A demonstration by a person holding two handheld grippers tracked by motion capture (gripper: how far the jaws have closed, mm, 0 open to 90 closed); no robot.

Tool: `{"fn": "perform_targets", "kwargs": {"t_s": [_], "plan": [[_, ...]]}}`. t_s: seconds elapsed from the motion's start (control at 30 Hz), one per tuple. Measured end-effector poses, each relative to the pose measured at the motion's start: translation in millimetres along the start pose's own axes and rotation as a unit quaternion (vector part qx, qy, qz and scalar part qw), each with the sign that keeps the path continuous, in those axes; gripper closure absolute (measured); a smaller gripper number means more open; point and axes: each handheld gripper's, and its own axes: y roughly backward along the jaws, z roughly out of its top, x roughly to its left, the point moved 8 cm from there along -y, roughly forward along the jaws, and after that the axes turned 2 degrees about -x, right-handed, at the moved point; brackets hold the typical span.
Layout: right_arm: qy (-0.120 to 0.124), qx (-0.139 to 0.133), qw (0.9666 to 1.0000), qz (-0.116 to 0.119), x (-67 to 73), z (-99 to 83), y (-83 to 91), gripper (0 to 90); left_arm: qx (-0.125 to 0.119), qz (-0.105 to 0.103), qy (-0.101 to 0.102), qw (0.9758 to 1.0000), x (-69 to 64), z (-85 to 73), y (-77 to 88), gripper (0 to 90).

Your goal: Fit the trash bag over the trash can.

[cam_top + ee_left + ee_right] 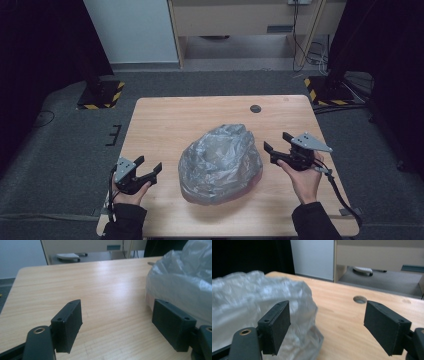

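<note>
- Plastic bag (220, 162), crumpled and translucent grey, sits mid-table (165, 115): likely light, soft, slippery.
- Left gripper (150, 172) and right gripper (276, 142) flank it, jaws apart, empty.
- Best hold: pinch a raised fold.

- My surface (165, 120) is pale wood with a round cable hole (255, 108) near its far edge.
- Grey carpet (60, 150) covers the floor around me.
- Two stand bases with yellow-black hazard tape (101, 95) flank it.
- Beyond stands a beige cabinet (240, 20), a light wall (130, 30) and dark curtains (40, 45).
</note>
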Motion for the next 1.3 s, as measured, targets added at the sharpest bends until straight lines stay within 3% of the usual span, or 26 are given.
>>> {"fn": "perform_targets", "kwargs": {"t_s": [0.2,0.4,0.6,0.67,0.7,0.73,0.77,0.8,0.87,0.97,1.07,1.2,1.3], "plan": [[0.001,0.015,0.9999,0.001,-5.3,-16.9,3.5,21.0,0.025,-0.003,-0.016,0.9996,-0.9,-8.4,-2.5,22.8],[-0.003,0.038,0.9993,0.0,-15.1,-41.0,8.8,20.8,0.045,-0.006,-0.015,0.9989,2.6,-17.2,-2.5,21.2],[-0.01,0.055,0.9984,-0.007,-26.9,-58.5,13.7,20.5,0.084,-0.005,-0.028,0.9961,9.4,-31.7,-0.4,19.2],[-0.006,0.073,0.9972,-0.016,-34.6,-72.2,16.1,20.3,0.1,-0.005,-0.03,0.9945,11.1,-37.7,-0.7,18.4],[-0.003,0.082,0.9964,-0.02,-37.4,-77.4,17.2,20.2,0.119,-0.002,-0.035,0.9923,13.1,-44.5,-2.1,18.1],[-0.003,0.082,0.9964,-0.02,-37.4,-77.4,17.2,20.2,0.119,-0.002,-0.035,0.9923,13.1,-44.5,-2.1,18.1],[-0.001,0.101,0.9946,-0.024,-42.4,-87.3,18.5,19.9,0.138,0.0,-0.036,0.9898,14.0,-51.5,-4.2,18.0],[-0.001,0.101,0.9946,-0.024,-42.4,-87.3,18.5,19.9,0.138,0.0,-0.036,0.9898,14.0,-51.5,-4.2,17.9],[-0.001,0.127,0.9915,-0.03,-49.2,-99.0,19.4,18.7,0.159,0.0,-0.041,0.9864,14.2,-58.1,-6.3,17.7],[-0.008,0.152,0.9874,-0.042,-61.3,-111.8,21.1,18.5,0.175,0.004,-0.043,0.9835,15.0,-63.8,-9.6,16.7],[-0.022,0.159,0.9853,-0.058,-74.9,-119.3,23.6,18.2,0.195,0.01,-0.044,0.9798,18.4,-69.5,-11.8,16.0],[-0.033,0.169,0.9826,-0.07,-86.9,-126.1,26.4,17.6,0.206,0.015,-0.043,0.9776,21.6,-73.3,-12.8,15.2],[-0.026,0.177,0.9809,-0.077,-92.6,-129.0,27.4,17.6,0.213,0.018,-0.043,0.976,23.1,-75.6,-14.0,14.3]]}}
